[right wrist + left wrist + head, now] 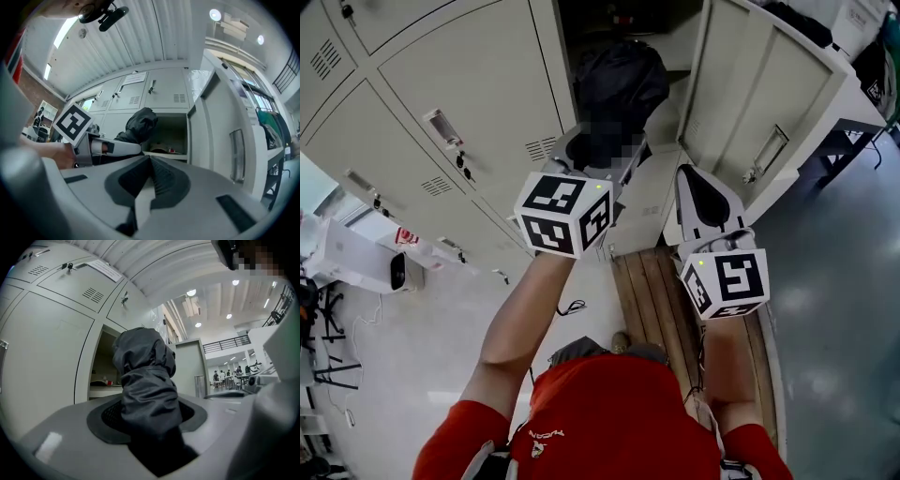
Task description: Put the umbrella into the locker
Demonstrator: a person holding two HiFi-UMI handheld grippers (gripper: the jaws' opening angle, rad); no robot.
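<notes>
The left gripper [579, 155] grips the black umbrella [147, 380] at upper centre of the head view, just before the open locker [172, 132], while the right gripper [688, 176] is closed and empty; next, it likely needs pushing inside.

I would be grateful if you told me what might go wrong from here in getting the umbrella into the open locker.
1. The left gripper grips the umbrella low down, so its long free end could catch the locker frame and slip, I think.
2. Small items already on the shelf may get knocked.
3. The right gripper, shut and empty, is near the open door and might bump it.
</notes>
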